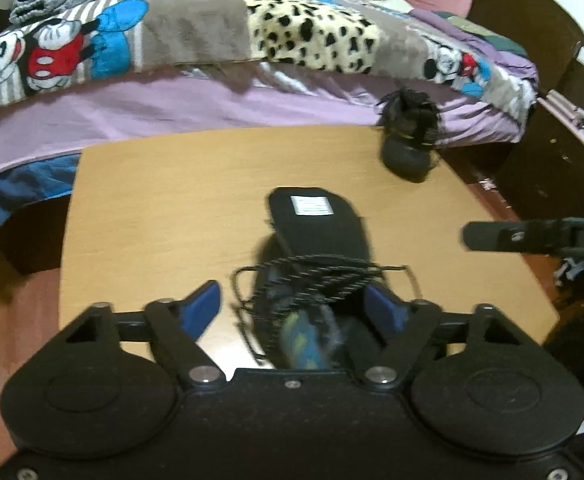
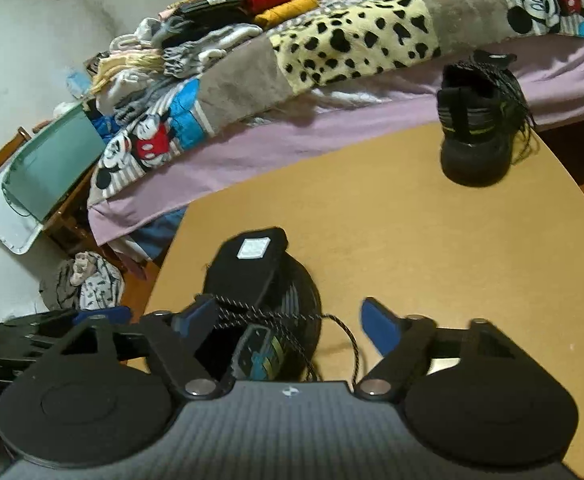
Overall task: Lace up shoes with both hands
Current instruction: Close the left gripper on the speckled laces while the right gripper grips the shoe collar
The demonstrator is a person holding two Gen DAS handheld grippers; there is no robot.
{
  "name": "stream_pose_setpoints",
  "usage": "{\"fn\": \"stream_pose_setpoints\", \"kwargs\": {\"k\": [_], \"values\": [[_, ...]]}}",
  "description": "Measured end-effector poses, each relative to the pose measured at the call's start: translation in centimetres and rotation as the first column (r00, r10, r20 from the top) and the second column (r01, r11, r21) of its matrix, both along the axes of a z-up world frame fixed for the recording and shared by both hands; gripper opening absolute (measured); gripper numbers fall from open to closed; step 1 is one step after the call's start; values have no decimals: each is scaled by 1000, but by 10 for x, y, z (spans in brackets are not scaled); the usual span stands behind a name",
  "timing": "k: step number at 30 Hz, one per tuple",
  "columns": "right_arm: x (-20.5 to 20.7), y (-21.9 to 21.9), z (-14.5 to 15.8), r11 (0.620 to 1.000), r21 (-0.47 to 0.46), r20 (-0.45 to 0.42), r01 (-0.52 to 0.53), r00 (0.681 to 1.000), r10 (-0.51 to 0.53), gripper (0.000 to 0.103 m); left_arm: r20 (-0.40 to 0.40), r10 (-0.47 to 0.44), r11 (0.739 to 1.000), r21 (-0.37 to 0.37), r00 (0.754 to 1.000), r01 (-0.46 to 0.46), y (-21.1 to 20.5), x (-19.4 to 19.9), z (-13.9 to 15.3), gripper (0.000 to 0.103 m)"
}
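A black mesh trainer (image 1: pixel 316 280), tongue folded up and speckled black laces (image 1: pixel 312 280) loose across its opening, sits near the front edge of a tan wooden table (image 1: pixel 163 208), probably so both tools can reach a lace end. The left gripper (image 1: pixel 292 304) is spread around the shoe, pinching nothing. The right gripper (image 2: pixel 287 320) is also spread, one blue pad (image 2: pixel 195 314) touching the laces. A second black trainer (image 2: pixel 480 120) waits at the far corner.
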State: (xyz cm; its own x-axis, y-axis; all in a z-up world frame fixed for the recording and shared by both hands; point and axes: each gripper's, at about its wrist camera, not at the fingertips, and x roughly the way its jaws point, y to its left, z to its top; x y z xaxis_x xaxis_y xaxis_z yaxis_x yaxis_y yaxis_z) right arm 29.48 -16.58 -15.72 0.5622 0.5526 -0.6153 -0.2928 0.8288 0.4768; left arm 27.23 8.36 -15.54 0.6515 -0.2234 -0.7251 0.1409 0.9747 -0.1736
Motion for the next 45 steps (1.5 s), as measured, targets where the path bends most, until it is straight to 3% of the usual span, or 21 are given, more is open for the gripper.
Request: {"fn": "stream_pose_setpoints", "kwargs": {"k": [3,5,8,12,17,19,23,28,31,35,39,42,45], "values": [[5,0,0,1000,-16,-4,11,1000,-11,61,-1,24,1000,-2,1000,-24,9,7,-4,43],[9,-2,-2,999,-18,-16,29,999,-30,57,-2,29,1000,-11,1000,-29,12,10,-4,35],[14,-8,-4,999,-6,-30,53,998,-53,56,-1,8,1000,-30,1000,-8,12,14,-4,34],[18,-10,-6,999,11,-33,50,998,-49,56,19,-87,996,-16,996,88,-4,15,-1,35],[21,-12,-10,999,11,-50,52,997,-51,56,29,-202,978,53,979,200,-30,14,-3,36],[22,-15,-10,998,14,-54,57,997,-56,56,42,-243,966,102,969,238,-40,11,-3,41],[24,-22,-10,997,20,-60,70,996,-68,57,33,-295,936,210,955,282,-55,8,-10,41],[24,-24,-11,997,24,-66,76,995,-75,61,18,-340,881,357,940,311,-75,6,-21,44],[23,-23,-11,997,23,-68,71,995,-69,63,33,-383,827,457,923,327,-86,3,-23,47],[23,-24,-10,997,22,-70,69,995,-67,65,30,-452,731,584,891,352,-97,0,-30,50],[23,-24,-11,997,23,-78,69,995,-67,67,5,-474,677,641,880,361,-101,4,-41,50],[23,-23,-11,998,23,-79,61,995,-59,68,5,-474,682,635,880,364,-99,8,-41,49],[22,-22,-12,998,15,-80,56,995,-54,69,12,-469,697,619,883,362,-97,12,-38,25]]}}
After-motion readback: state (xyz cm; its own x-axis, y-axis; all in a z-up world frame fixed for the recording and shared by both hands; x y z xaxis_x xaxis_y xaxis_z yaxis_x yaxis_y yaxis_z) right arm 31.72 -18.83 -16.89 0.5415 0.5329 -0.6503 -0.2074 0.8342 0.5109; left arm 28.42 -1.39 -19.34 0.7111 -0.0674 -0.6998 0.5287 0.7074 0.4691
